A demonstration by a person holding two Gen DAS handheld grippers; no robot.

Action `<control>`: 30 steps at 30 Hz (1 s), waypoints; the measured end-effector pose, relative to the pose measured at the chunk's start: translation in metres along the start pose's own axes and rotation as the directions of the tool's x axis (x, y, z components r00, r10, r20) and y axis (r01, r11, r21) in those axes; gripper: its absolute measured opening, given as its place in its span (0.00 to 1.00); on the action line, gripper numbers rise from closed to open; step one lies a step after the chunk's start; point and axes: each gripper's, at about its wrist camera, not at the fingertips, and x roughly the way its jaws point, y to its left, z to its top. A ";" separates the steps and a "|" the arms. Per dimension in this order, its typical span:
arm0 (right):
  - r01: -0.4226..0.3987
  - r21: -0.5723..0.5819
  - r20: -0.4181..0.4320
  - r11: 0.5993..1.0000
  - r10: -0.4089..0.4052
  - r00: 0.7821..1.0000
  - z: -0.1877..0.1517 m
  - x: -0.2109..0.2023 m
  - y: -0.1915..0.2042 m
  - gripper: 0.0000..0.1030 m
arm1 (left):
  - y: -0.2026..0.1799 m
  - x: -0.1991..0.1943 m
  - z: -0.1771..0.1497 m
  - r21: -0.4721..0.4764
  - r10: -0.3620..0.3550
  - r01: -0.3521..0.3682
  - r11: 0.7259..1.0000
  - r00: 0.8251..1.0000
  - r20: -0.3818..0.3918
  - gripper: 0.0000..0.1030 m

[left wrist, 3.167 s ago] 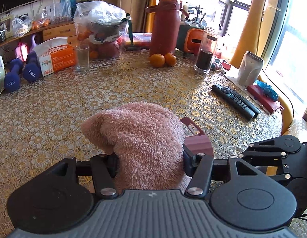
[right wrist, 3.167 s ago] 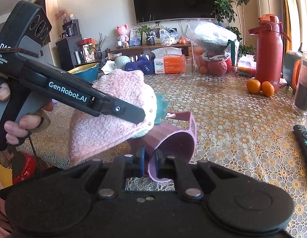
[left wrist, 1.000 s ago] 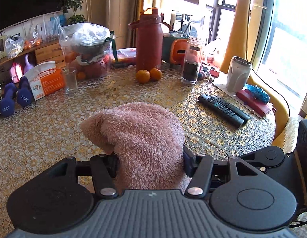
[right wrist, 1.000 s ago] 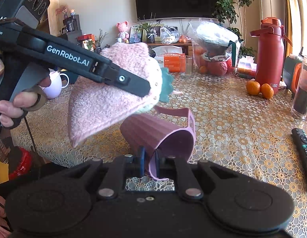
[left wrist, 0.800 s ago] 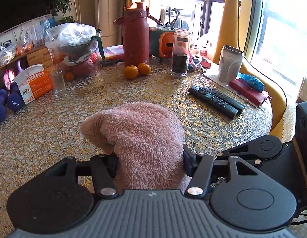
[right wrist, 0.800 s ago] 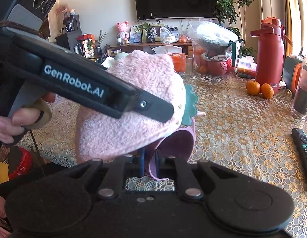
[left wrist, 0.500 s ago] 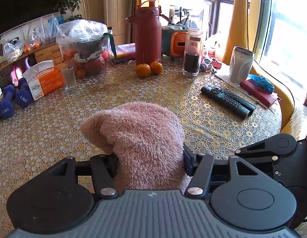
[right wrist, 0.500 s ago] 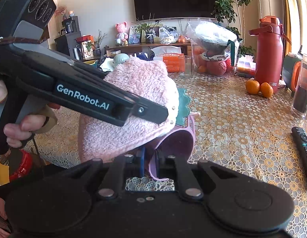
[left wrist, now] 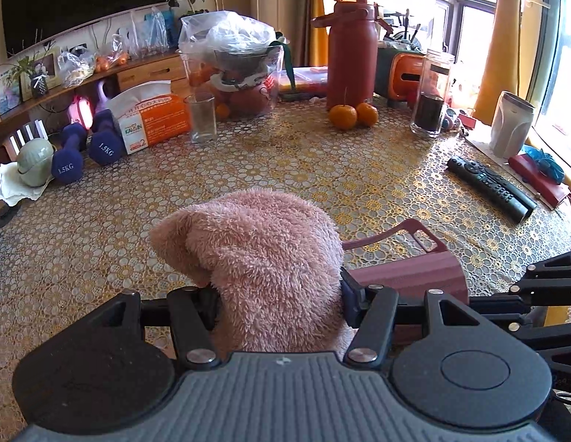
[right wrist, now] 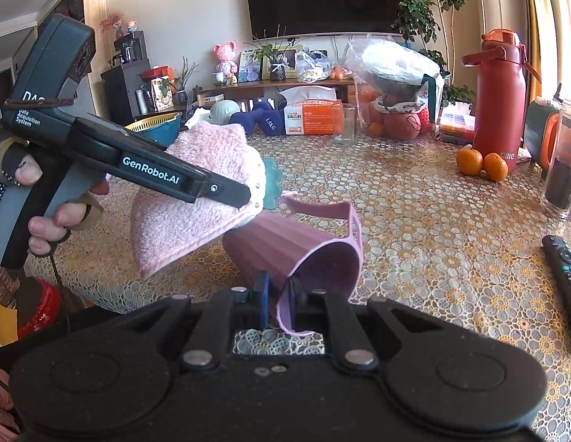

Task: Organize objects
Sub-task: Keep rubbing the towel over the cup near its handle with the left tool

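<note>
My left gripper is shut on a fluffy pink towel and holds it above the table, against the outside of a mauve ribbed plastic cup. In the right wrist view the left gripper pinches the pink towel just left of the cup's base. My right gripper is shut on the rim of the mauve cup, which lies tilted with its mouth toward the camera and its handle up.
A round table with a gold lace cloth holds a red flask, two oranges, a glass, a tissue box, blue dumbbells, a dark jar, remotes and a bagged fruit bowl.
The towel in my left gripper has slid back left off the cup's top, and the cup's ribbed side shows again. The cup stays gripped at its rim.
</note>
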 end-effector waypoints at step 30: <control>-0.006 -0.007 -0.013 1.000 0.006 1.000 0.002 0.000 0.002 0.09 | -0.037 -0.005 0.012 0.077 -0.104 0.103 0.992 0.994 0.012 0.57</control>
